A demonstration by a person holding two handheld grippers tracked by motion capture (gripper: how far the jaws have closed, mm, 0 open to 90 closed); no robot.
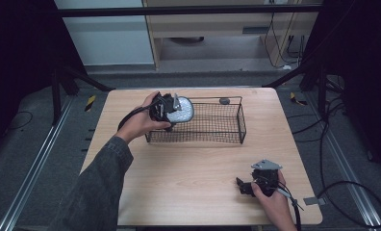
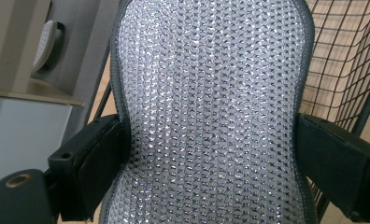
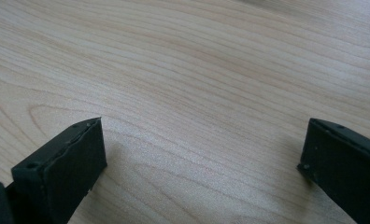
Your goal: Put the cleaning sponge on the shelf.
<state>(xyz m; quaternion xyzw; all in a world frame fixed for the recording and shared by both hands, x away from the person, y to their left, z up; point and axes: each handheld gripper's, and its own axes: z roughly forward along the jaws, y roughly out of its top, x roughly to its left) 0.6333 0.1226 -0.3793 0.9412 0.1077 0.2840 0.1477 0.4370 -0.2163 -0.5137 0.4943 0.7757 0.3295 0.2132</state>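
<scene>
My left gripper [image 1: 171,111] is shut on a silver mesh pad [image 1: 181,109] with a dark grey edge, held over the left end of a black wire basket [image 1: 212,137]. In the left gripper view the pad [image 2: 211,107] stands upright between the two black jaws, which press on its left and right edges. My right gripper [image 1: 244,186] rests low over the table's front right part, jaws wide apart. In the right gripper view its fingers [image 3: 61,172] frame bare wood with nothing between them.
The light wooden table [image 1: 179,187] carries the basket at its far middle. A small dark round object [image 1: 224,101] lies just behind the basket. Black cables [image 1: 352,192] trail on the floor to the right. Metal rails run along both sides of the table.
</scene>
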